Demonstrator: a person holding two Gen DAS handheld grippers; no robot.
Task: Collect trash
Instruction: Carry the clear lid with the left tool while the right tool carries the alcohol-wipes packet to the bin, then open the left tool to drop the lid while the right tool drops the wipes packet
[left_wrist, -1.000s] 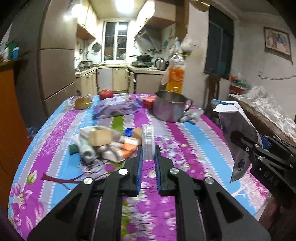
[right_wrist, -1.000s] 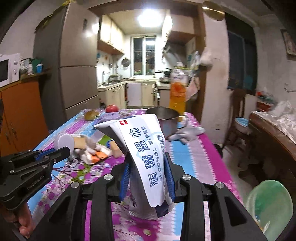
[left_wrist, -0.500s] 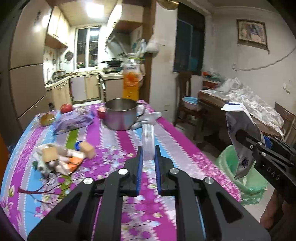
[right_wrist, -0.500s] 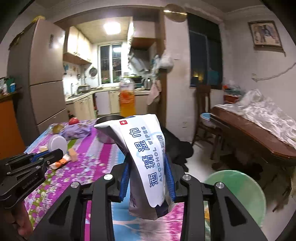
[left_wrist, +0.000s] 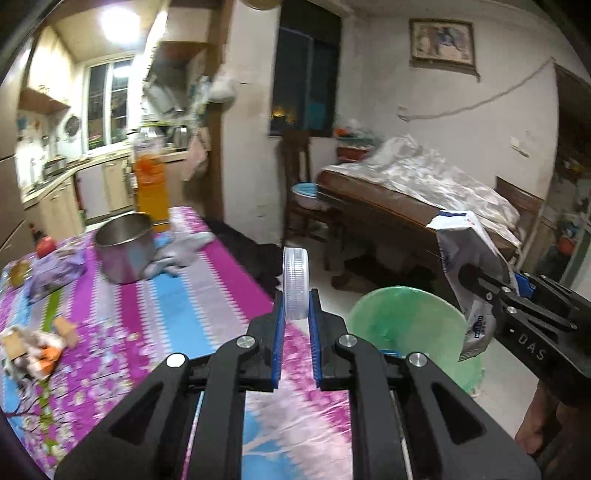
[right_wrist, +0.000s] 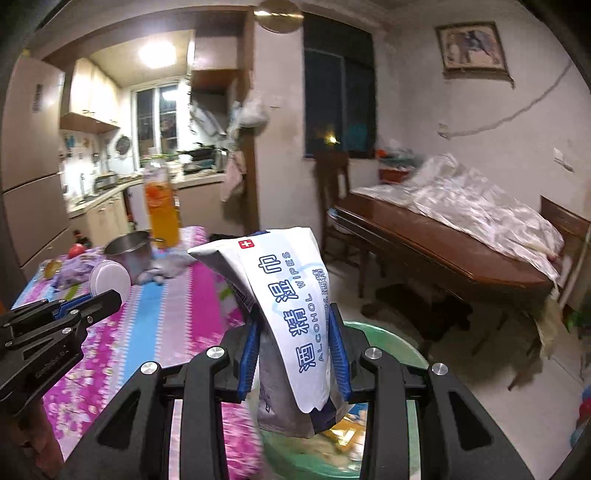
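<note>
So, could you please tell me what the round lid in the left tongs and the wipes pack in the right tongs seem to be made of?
The round lid looks like translucent white plastic: its ribbed rim lets light through. The wipes pack appears to be soft printed plastic film, glossy white outside and, it seems, silvery on its inner face; it creases and sags where the tongs pinch it.

My right gripper (right_wrist: 293, 350) pinches a wet-wipes packet (right_wrist: 284, 295) above the green bin (right_wrist: 391, 341); my left gripper (right_wrist: 107, 295) grips a white lid (right_wrist: 109, 281) over the table (right_wrist: 166, 317).
</note>
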